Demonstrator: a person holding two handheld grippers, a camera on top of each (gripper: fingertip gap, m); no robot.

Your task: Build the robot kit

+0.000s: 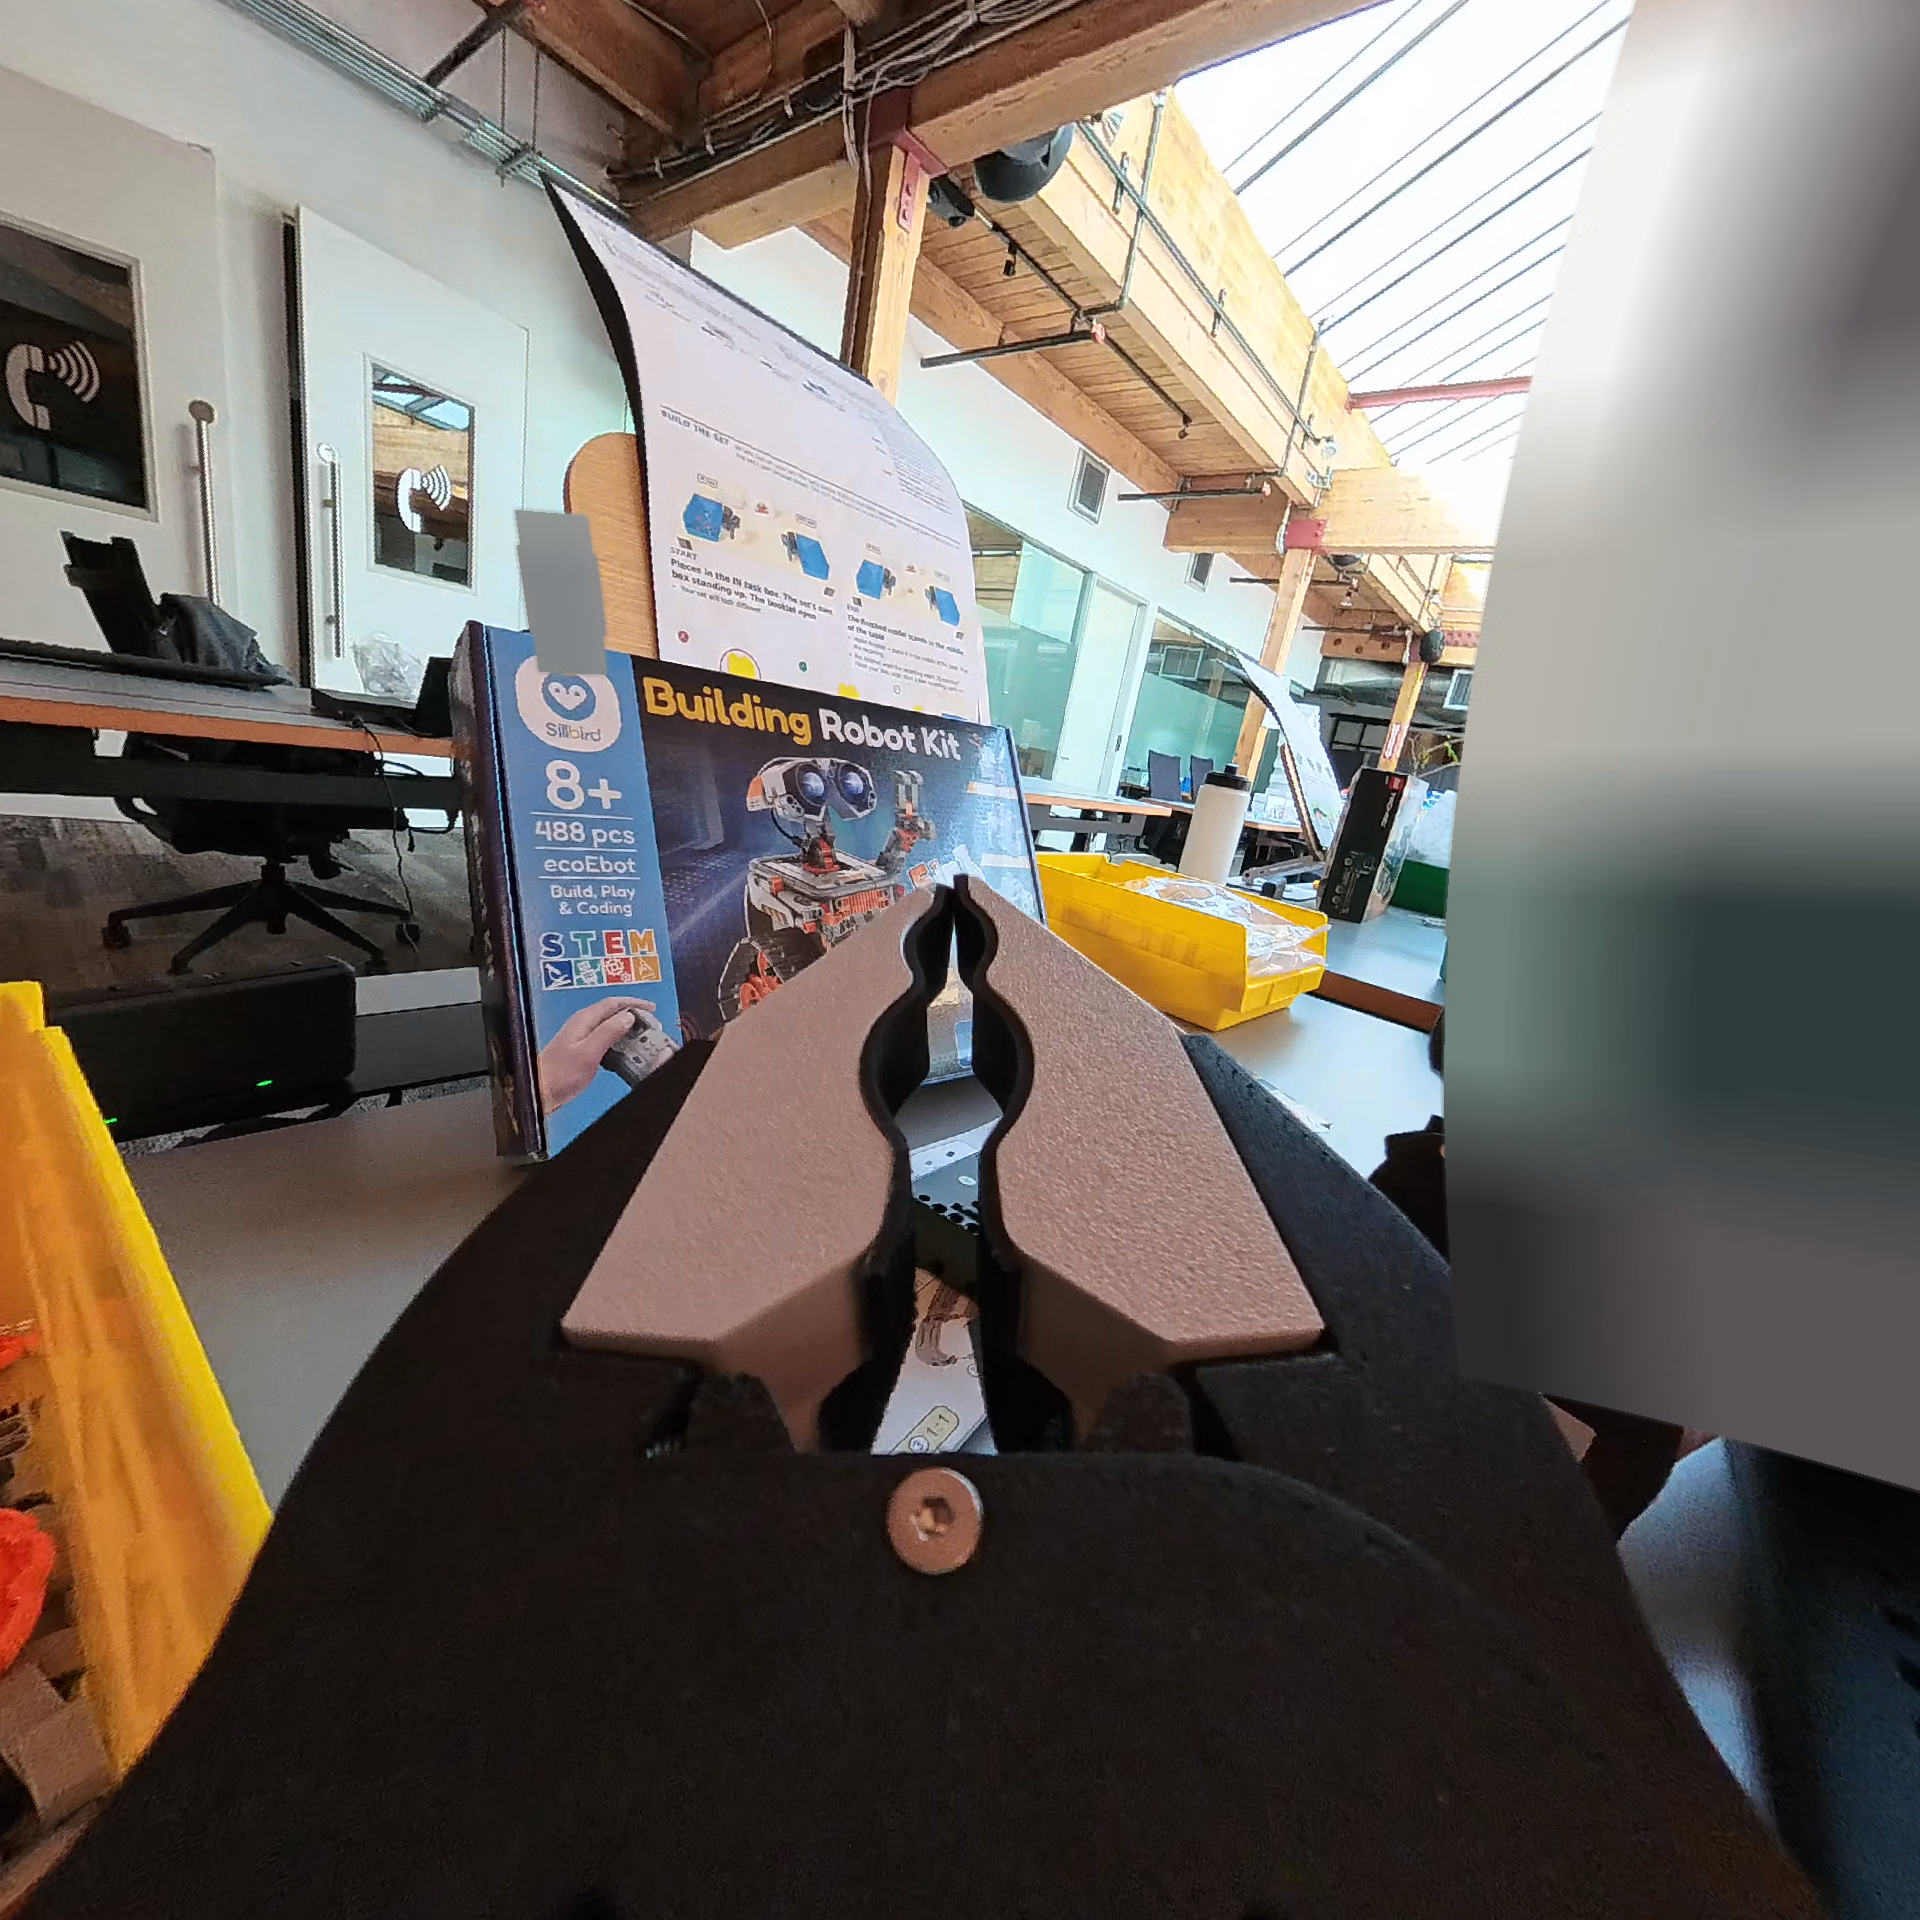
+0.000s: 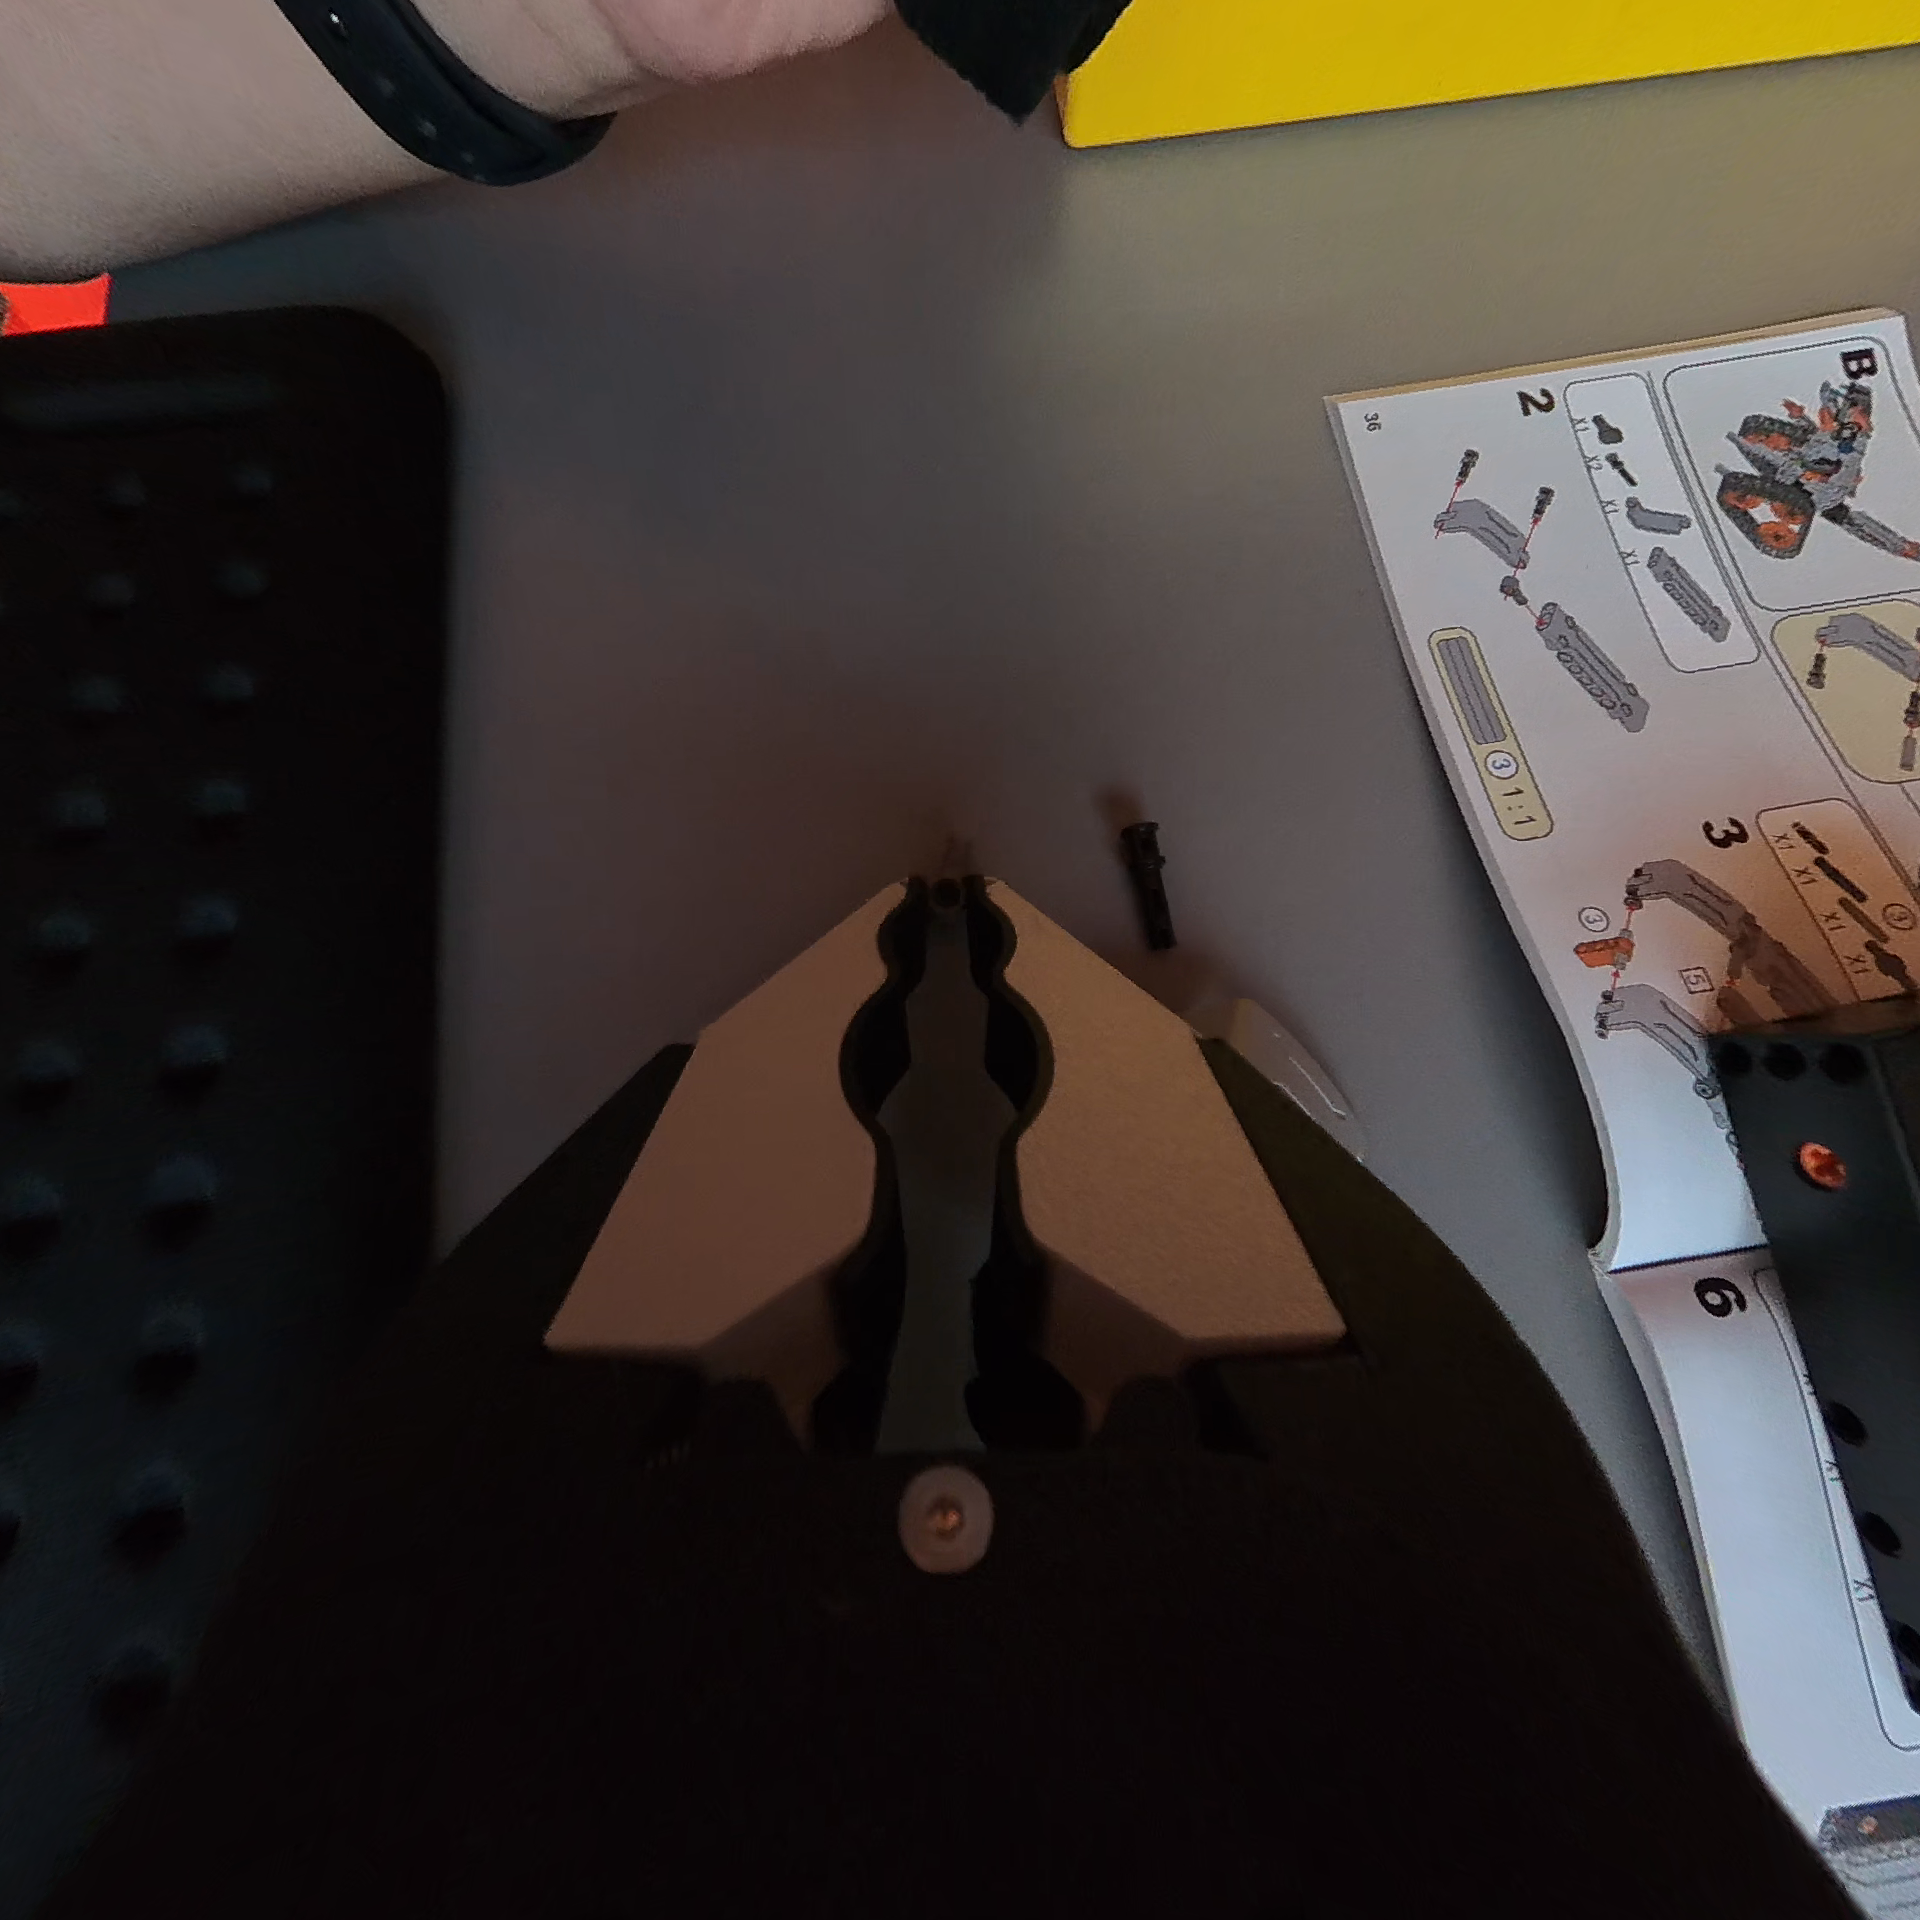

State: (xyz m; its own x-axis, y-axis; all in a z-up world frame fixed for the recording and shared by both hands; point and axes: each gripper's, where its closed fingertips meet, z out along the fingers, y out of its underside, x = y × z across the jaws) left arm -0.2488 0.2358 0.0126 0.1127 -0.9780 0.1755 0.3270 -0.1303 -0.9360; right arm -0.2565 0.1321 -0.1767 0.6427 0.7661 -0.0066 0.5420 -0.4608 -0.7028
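Two grippers, alike in build: tan, grainy wedge fingers set in a matte black body, with wavy black pads along the inner edges and a round steel screw at the base.

Left gripper (image 1: 956, 896) clenched, tips meeting, nothing seen between them; raised above the grey table (image 1: 312, 1226) and aimed level at a glossy blue cardboard kit box (image 1: 727, 883) standing upright. Behind the box, a curled white instruction sheet (image 1: 790, 499) leaning on a rounded wooden board (image 1: 613, 540). To the right, a yellow plastic bin (image 1: 1174, 935) holding crinkled clear bags; at the near left edge, a second yellow bin wall (image 1: 94, 1247), blurred.

Right gripper (image 2: 945, 891) pointed straight down at the table, tips closed on a small black pin (image 2: 948, 896) seen end-on as a dark ring, touching or just above the smooth grey surface; cannot tell which. Just to the right, a loose black pin (image 2: 1148, 883) lying flat, slim and ribbed. Farther right, an open paper booklet (image 2: 1538, 727) with step drawings, its lower part under a black block with holes (image 2: 1829, 1132). At left, a dark studded plate (image 2: 208, 831), out of focus.

Only in the left wrist view: the box, sheet and room beyond. Only in the right wrist view: both pins, the plate, and a forearm with a black wristband (image 2: 457, 114) at the top.
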